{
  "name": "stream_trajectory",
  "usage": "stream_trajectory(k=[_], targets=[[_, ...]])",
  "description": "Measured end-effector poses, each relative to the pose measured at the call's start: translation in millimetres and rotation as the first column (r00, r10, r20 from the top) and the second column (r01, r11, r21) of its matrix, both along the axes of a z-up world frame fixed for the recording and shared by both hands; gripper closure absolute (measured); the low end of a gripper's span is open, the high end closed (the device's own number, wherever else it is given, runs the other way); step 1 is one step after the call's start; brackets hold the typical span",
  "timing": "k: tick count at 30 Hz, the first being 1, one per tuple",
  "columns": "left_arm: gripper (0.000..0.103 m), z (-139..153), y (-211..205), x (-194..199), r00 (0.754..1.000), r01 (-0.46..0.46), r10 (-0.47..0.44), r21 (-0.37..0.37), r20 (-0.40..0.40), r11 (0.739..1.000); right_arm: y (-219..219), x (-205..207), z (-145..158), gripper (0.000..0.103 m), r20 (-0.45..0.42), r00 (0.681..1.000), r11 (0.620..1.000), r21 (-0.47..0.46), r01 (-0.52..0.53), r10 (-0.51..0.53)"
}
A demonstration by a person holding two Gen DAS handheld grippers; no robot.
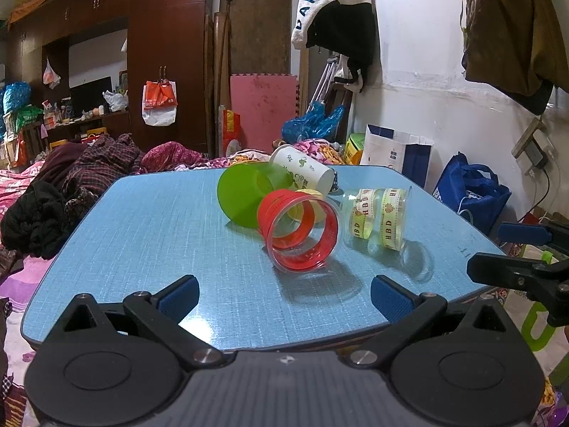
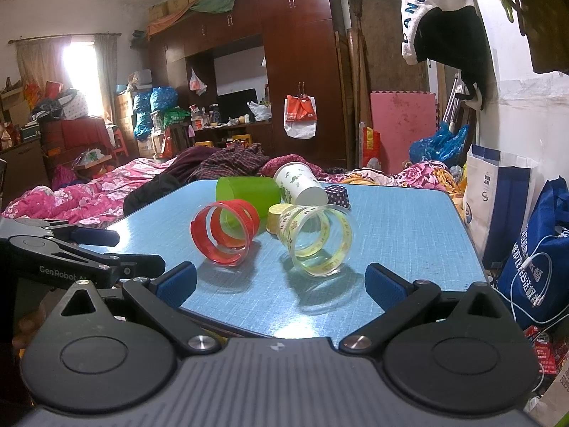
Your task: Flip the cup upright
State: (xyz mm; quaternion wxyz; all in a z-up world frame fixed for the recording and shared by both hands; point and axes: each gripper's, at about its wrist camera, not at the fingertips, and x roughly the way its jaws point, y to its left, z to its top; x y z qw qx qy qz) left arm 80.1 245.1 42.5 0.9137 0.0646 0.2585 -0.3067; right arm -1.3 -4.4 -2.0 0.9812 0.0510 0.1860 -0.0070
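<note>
Several cups lie on their sides in a cluster on the blue table (image 1: 142, 235) (image 2: 409, 227): a clear cup with red bands (image 1: 302, 235) (image 2: 224, 235), a clear cup with yellow HBD ribbon (image 1: 380, 217) (image 2: 316, 242), a green cup (image 1: 245, 195) (image 2: 249, 195), a white paper cup with green print (image 1: 302, 170) (image 2: 302, 185), and a small yellow cup (image 2: 279, 215). My left gripper (image 1: 284, 295) is open and empty at the table's near edge, facing the red cup. My right gripper (image 2: 281, 284) is open and empty, facing the yellow-ribbon cup.
A dark polka-dot cup (image 2: 338, 194) stands behind the cluster. A bed with pink bedding and clothes (image 2: 106, 192) lies left of the table. Blue and white bags (image 2: 533, 242) stand against the wall on the right. The right gripper shows at the left wrist view's right edge (image 1: 526, 256).
</note>
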Motion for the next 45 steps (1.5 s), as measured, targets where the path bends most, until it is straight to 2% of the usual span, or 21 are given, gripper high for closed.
stream_trajectory(k=[33, 36, 38, 41, 43, 45], targets=[[0.000, 3.1, 9.2, 6.7, 1.000, -0.018, 0.018, -0.015, 0.008, 1.000, -8.6, 5.3, 5.1, 0.001, -0.011, 0.999, 0.999, 0.005, -0.043, 0.043], [0.000, 5.3, 13.2, 15.8, 1.000, -0.026, 0.026, -0.033, -0.006, 0.999, -13.8, 22.3, 21.6, 0.001, -0.022, 0.998, 0.998, -0.017, -0.055, 0.055], [0.000, 6.0, 14.3, 22.7, 0.999, -0.029, 0.029, -0.042, -0.018, 0.999, -18.6, 38.5, 34.4, 0.001, -0.020, 0.998, 0.998, 0.000, -0.065, 0.065], [0.000, 8.3, 11.7, 37.1, 0.999, -0.039, 0.038, -0.041, -0.025, 0.998, -18.6, 77.0, 52.0, 0.001, -0.038, 0.996, 0.996, -0.026, -0.081, 0.080], [0.000, 8.7, 12.2, 45.0, 0.999, -0.043, 0.042, -0.047, -0.030, 0.998, -17.7, 102.8, 54.7, 0.004, -0.069, 0.995, 0.997, -0.040, -0.070, 0.068], [0.000, 8.7, 12.9, 55.1, 0.998, -0.046, 0.044, -0.057, -0.039, 0.997, -17.5, 134.4, 54.2, 0.011, -0.122, 0.990, 0.996, -0.054, -0.076, 0.069]])
